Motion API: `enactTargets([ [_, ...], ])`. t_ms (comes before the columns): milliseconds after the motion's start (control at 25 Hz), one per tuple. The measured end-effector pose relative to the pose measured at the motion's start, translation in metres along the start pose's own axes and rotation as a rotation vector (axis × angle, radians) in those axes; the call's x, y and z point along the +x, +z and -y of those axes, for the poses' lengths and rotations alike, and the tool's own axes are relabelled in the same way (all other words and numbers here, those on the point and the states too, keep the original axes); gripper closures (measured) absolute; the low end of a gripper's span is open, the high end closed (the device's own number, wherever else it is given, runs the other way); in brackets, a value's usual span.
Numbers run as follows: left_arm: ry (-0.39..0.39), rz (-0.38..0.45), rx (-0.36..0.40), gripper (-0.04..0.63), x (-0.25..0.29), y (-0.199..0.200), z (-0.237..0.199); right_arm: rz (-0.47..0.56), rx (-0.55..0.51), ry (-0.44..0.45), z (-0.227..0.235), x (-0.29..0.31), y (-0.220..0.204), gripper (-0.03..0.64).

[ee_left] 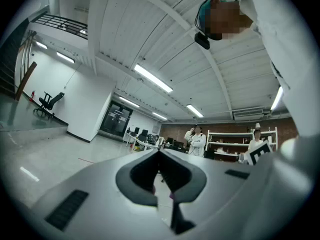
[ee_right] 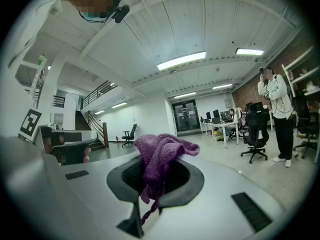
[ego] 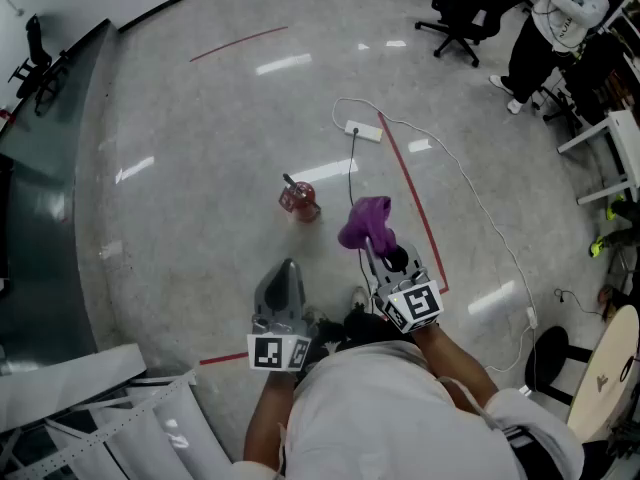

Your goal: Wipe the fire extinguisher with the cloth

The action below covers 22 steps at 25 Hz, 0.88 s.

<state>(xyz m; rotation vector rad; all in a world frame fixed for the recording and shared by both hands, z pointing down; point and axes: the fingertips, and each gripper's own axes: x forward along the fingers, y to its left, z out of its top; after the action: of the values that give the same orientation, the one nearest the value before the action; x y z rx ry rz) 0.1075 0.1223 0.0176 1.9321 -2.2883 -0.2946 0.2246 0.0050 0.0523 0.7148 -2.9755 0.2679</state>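
Observation:
A small red fire extinguisher [ego: 298, 200] stands on the grey floor ahead of me in the head view. A purple cloth [ego: 365, 221] bunches out of my right gripper [ego: 373, 246], which is shut on it and held up to the right of the extinguisher, apart from it. In the right gripper view the cloth [ee_right: 159, 156] fills the closed jaws of that gripper [ee_right: 156, 184] and a strand hangs below. My left gripper [ego: 287, 273] is shut with nothing in it, below the extinguisher. In its own view the left gripper [ee_left: 160, 154] points level across the room; the extinguisher is hidden.
A white power strip [ego: 363, 130] with a cable lies beyond the extinguisher. A red tape line [ego: 412, 198] runs along the floor to the right. A curved dark counter [ego: 50, 198] is at left, white boards [ego: 110, 413] at bottom left. A person [ego: 556, 23] and an office chair [ego: 467, 10] are far right.

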Motion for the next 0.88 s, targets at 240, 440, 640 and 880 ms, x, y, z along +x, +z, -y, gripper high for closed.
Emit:
enactTargets([
  [240, 0.008, 0.008, 0.004, 0.591, 0.004, 0.0, -0.002, 0.0, -0.001, 0.009, 0.003, 0.004, -0.001, 0.568],
  [440, 0.002, 0.0, 0.005, 0.591, 0.01, -0.001, -0.001, -0.004, 0.002, 0.014, 0.003, 0.006, -0.004, 0.568],
  [640, -0.004, -0.001, 0.009, 0.591, 0.013, -0.001, 0.001, 0.027, 0.01, 0.025, 0.001, 0.005, 0.003, 0.568],
  [880, 0.006, -0.008, 0.02, 0.591, 0.022, -0.003, -0.003, 0.046, -0.011, 0.013, 0.009, 0.011, 0.006, 0.568],
])
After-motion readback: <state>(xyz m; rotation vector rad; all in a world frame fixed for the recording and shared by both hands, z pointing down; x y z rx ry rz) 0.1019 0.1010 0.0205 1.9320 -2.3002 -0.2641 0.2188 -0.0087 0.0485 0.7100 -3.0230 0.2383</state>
